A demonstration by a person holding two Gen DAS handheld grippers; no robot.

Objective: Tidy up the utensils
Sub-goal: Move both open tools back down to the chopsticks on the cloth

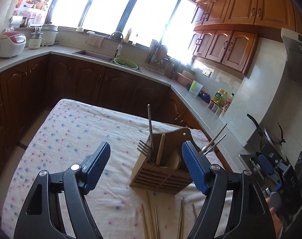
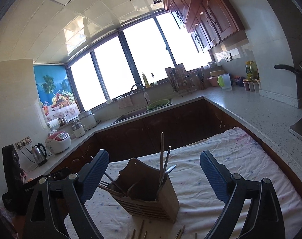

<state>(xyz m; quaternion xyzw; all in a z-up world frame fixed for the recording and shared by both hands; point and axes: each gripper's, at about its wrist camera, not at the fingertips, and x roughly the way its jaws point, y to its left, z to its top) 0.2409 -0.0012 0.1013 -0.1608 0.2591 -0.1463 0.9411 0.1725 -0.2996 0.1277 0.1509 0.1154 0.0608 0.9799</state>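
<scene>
A slatted wooden utensil holder (image 1: 160,176) stands on the flowered tablecloth (image 1: 71,139). In it are a metal fork (image 1: 144,149), a wooden handle (image 1: 161,147) and, on the right side, spoons and chopsticks (image 1: 212,141). Several loose chopsticks (image 1: 151,217) lie on the cloth in front of it. My left gripper (image 1: 146,146) is open just short of the holder, with nothing touching its pads. In the right wrist view my right gripper (image 2: 154,155) is open too, wide of the holder (image 2: 149,197), where chopsticks (image 2: 162,155) and a spoon (image 2: 170,168) stand upright.
An L-shaped counter (image 2: 250,111) wraps around the table's far and right sides. On it are a sink with a green colander (image 1: 125,62), a dish rack (image 1: 156,59), a rice cooker (image 1: 10,43) and a kettle (image 2: 39,153). A pan (image 1: 270,133) sits on the stove at right.
</scene>
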